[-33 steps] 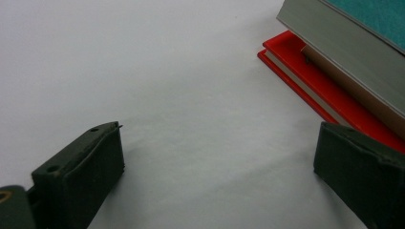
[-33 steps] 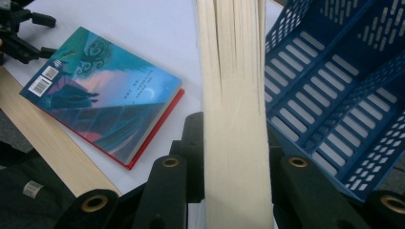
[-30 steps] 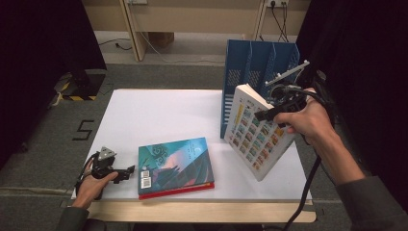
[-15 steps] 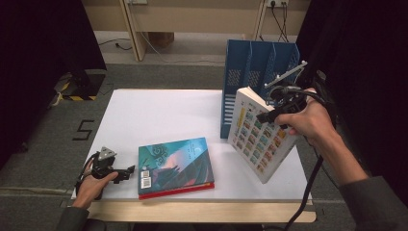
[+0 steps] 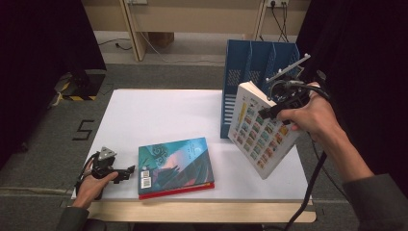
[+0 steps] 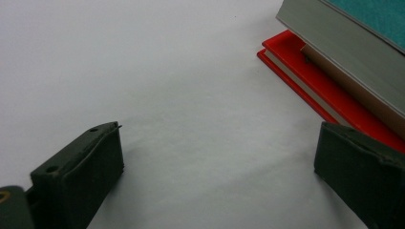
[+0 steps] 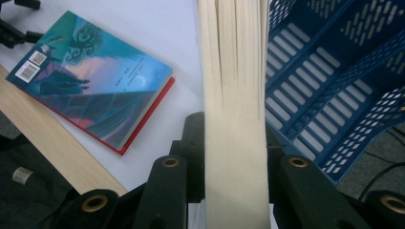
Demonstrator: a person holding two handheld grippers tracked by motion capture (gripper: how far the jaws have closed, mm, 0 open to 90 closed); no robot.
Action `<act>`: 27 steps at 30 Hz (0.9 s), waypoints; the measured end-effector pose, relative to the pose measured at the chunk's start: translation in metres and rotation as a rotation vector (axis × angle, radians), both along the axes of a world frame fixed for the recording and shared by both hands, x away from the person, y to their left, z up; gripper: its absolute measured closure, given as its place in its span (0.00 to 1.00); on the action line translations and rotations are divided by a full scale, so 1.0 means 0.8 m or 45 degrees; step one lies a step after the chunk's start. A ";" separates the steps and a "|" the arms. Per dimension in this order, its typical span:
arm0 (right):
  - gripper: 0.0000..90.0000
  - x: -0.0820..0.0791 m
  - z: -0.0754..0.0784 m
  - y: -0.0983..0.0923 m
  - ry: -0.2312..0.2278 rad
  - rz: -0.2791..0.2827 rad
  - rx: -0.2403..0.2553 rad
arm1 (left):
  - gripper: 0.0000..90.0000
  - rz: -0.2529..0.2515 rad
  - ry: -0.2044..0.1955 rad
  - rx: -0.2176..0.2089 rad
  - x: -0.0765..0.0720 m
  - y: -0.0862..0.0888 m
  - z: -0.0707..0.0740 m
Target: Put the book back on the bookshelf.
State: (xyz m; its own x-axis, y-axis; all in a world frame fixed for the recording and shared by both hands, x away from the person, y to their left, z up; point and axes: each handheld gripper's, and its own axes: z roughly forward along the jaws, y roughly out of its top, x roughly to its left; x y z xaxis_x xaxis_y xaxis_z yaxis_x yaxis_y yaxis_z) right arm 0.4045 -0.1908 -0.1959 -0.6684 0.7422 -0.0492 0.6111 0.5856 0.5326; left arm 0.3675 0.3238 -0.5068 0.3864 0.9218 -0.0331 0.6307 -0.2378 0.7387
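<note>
Behind right gripper (image 5: 269, 111), book (image 5: 260, 130) edge.

Curtained lab, blue file rack (image 5: 255, 72)

White bench (image 5: 159, 115) with pale wood front edge. Lying flat just right of the left gripper (image 5: 129, 172): teal book (image 5: 174, 164) over a red one. Standing behind the right gripper (image 5: 266, 111): blue file rack (image 5: 250, 72).

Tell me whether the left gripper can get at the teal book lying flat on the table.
Probably yes: the left gripper rests open beside the teal book, with only bare table between them.
</note>
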 end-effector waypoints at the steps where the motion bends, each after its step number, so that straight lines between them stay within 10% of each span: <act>1: 0.82 0.000 0.002 -0.001 -0.005 0.001 0.005 | 0.03 0.000 -0.001 0.000 0.000 0.000 0.000; 16: 0.82 0.021 0.056 0.011 -0.091 -0.067 -0.051 | 0.02 -0.001 -0.001 0.001 0.000 0.000 0.000; 27: 0.82 0.078 0.045 0.015 -0.113 -0.123 0.028 | 0.02 -0.001 0.001 0.002 0.000 0.000 0.000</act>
